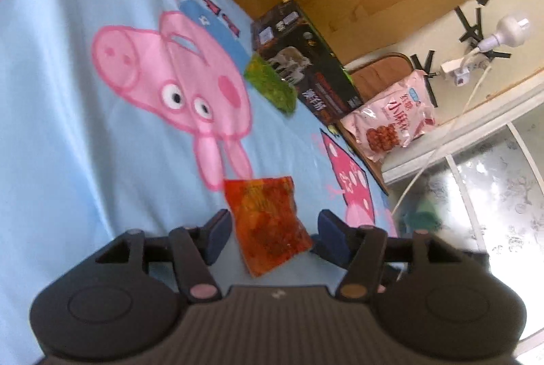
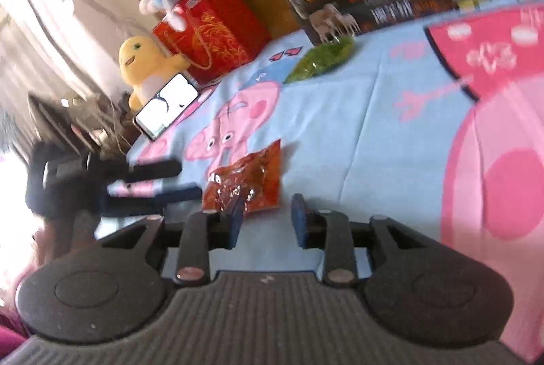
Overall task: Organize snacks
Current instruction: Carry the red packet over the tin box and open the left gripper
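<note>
Left gripper point(image 1: 272, 235) is hanging wide open w/ the red snack packet point(image 1: 267, 222) lying flat on the blue cartoon sheet point(image 1: 68, 93) btwn its pads, gripping nothing yet. Right gripper point(image 2: 267, 215) is also gaping, empty, just short of the same packet. Looks light, floppy, crinkly, prob slippery film; I'd pinch a sealed edge. Farther back, green packet point(image 1: 272, 86) is sitting beside the dark box point(image 1: 306, 65); pink bag point(image 1: 391, 120) beyond.
</note>
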The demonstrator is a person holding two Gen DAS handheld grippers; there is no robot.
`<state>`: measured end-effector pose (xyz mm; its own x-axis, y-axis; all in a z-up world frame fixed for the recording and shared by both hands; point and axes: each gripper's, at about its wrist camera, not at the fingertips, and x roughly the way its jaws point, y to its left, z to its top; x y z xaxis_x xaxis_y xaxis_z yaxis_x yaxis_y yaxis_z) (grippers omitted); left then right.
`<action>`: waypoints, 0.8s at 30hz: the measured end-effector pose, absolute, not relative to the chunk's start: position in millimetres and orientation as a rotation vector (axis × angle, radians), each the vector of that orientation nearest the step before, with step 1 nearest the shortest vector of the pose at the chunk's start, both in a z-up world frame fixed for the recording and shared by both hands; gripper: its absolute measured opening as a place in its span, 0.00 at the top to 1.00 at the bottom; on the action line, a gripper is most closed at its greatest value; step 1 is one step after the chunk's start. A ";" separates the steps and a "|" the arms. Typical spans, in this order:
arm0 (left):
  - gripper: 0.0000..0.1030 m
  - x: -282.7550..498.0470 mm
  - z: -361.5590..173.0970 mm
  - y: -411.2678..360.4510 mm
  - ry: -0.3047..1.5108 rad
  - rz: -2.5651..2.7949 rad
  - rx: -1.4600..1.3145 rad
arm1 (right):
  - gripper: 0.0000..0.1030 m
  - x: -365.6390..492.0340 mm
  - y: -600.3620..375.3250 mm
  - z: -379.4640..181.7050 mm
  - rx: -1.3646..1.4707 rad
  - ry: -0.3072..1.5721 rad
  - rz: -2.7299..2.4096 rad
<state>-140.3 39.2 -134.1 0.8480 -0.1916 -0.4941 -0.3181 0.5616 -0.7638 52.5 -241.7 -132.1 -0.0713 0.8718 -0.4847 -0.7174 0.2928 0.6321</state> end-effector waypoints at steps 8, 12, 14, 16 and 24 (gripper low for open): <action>0.51 -134.0 -139.3 40.3 0.562 0.057 -0.997 | 0.80 55.5 -210.1 -143.2 0.330 1.120 1.385; 0.50 -134.0 -139.6 42.7 0.562 0.054 -1.024 | 0.90 66.6 -214.9 -152.4 0.452 1.181 1.351; 0.54 -130.8 -139.7 42.7 0.558 0.060 -1.031 | 0.92 73.6 -220.3 -157.5 0.530 1.221 1.332; 0.65 -126.3 -140.4 41.6 0.561 0.071 -1.034 | 0.92 78.4 -224.6 -161.5 0.587 1.255 1.330; 0.85 -112.3 -135.2 35.7 0.566 0.050 -1.009 | 0.92 80.4 -235.7 -158.6 0.642 1.269 1.365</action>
<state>-112.3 35.7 -135.2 0.8559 -0.2155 -0.4700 -0.2943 0.5445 -0.7855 80.4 -235.7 -158.6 -0.2424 0.9290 -0.2796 -0.3461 0.1865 0.9195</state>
